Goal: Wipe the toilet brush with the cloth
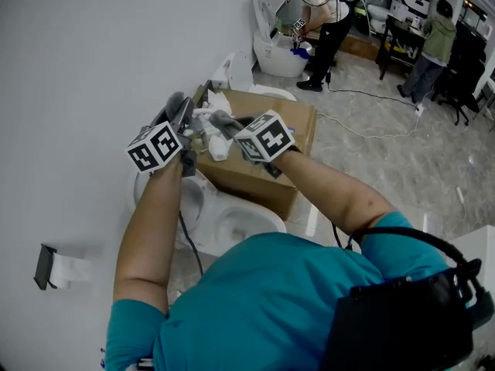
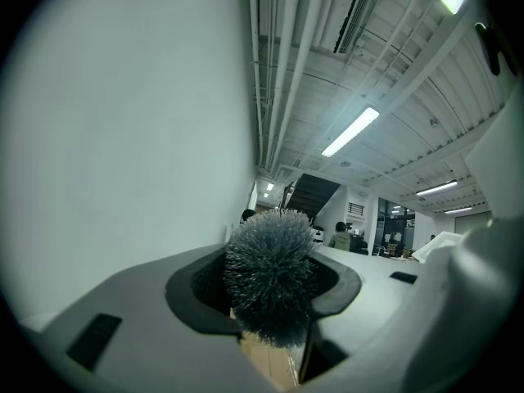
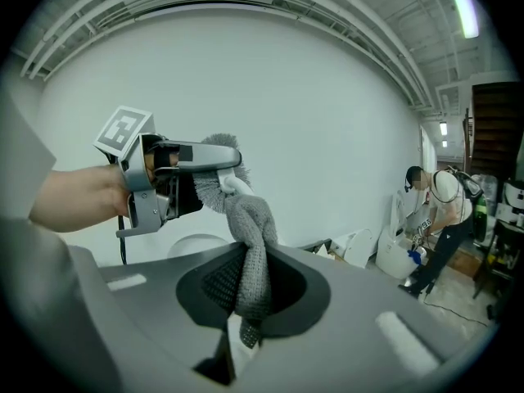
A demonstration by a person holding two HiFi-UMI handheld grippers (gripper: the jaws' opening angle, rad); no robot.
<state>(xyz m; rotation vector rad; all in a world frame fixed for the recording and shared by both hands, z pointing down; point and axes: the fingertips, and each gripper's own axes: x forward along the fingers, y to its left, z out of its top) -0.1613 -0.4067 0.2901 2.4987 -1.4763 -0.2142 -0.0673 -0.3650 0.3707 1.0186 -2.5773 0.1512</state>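
The toilet brush [image 2: 270, 273] has a round head of grey bristles, which sits between the jaws of my left gripper [image 2: 270, 305]. My left gripper [image 3: 214, 169] is shut on the brush [image 3: 211, 193] and holds it level in front of the white wall. A grey knitted cloth [image 3: 250, 252] is twisted into a rope, and my right gripper [image 3: 250, 297] is shut on it. The cloth's far end lies against the brush's white neck, just beside the bristles. In the head view both grippers meet over the toilet, left gripper [image 1: 182, 114] and right gripper [image 1: 222, 122], with the cloth [image 1: 215, 134] between them.
A white toilet [image 1: 236, 222] stands below my arms with a brown cardboard box [image 1: 267, 178] behind it. A paper holder [image 1: 52, 267] hangs on the wall at the left. Further back a person [image 1: 325, 18] bends over another toilet [image 1: 278, 52]. A cable [image 1: 371, 134] lies on the floor.
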